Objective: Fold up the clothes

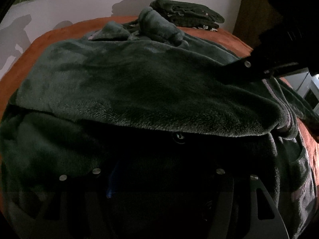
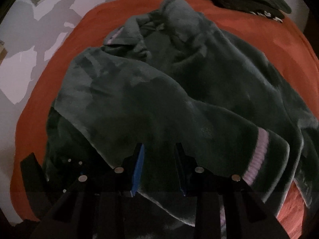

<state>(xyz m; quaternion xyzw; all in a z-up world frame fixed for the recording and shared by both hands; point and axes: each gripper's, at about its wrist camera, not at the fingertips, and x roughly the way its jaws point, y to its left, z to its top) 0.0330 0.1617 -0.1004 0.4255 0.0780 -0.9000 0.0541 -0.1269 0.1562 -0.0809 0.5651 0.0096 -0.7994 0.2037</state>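
A dark green fleece (image 2: 159, 91) lies spread over most of the orange bed (image 2: 259, 45), filling the middle of both frames, one sleeve drawn across the body toward the lower right, its pale ribbed cuff (image 2: 257, 155) at the right edge; that layout reads as a fold half made, the sleeve brought in so the body can be doubled over it; the right gripper (image 2: 159, 169), at the bottom centre of its own frame, has its jaws partly spread with the sleeve's fabric running between the blue pads (image 2: 138, 169), though whether they actually pinch it I cannot tell; the left gripper (image 1: 159, 179) sits in deep shadow under a raised fold at the bottom of its frame, and its jaws' state cannot be told; a bunched hood or collar (image 1: 157, 25) rises at the top centre and would need flattening; a folded dark pile (image 1: 187, 14) sits at the upper right, well apart, likely finished pieces; a pale wall (image 1: 89, 0) lies behind, with shadows at the upper left.
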